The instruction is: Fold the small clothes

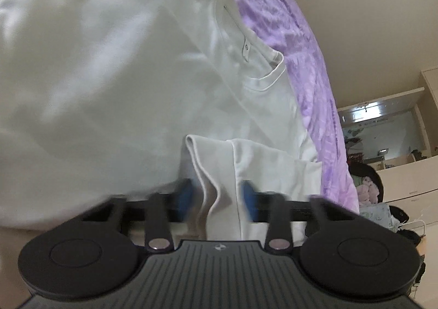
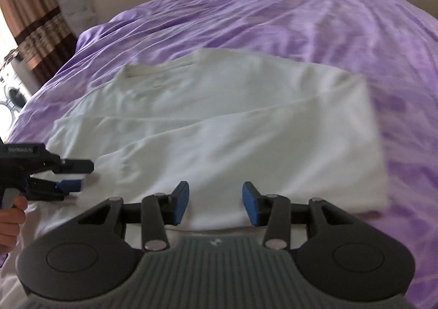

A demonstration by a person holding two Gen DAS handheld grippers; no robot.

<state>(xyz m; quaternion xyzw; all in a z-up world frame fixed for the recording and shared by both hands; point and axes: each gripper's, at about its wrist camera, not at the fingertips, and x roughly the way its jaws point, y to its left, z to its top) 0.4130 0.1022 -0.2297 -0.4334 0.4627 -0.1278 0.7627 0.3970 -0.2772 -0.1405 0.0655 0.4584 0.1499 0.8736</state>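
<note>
Left tongs [image 1: 216, 197] parted around a white T-shirt [image 1: 115, 68] fold, not gripping. Right tongs [image 2: 215, 203] parted, empty, over shirt on purple bedspread [image 2: 301, 22].

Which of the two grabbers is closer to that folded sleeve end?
Left. The left gripper has the sleeve cuff between its open fingers; the right gripper hovers open over the shirt's body, further along.

The white garment [image 2: 219, 128] is soft, matt knit cloth, with a small shiny metal snap [image 1: 247, 47] at centre right of the left wrist view. The purple bedcover [image 2: 301, 22] is a wrinkled cloth with a faint sheen. Each gripper [image 2: 215, 203] looks like matt black plastic with blue pads [image 2: 183, 201], ribbed grey housing and dull metal pins.
</note>
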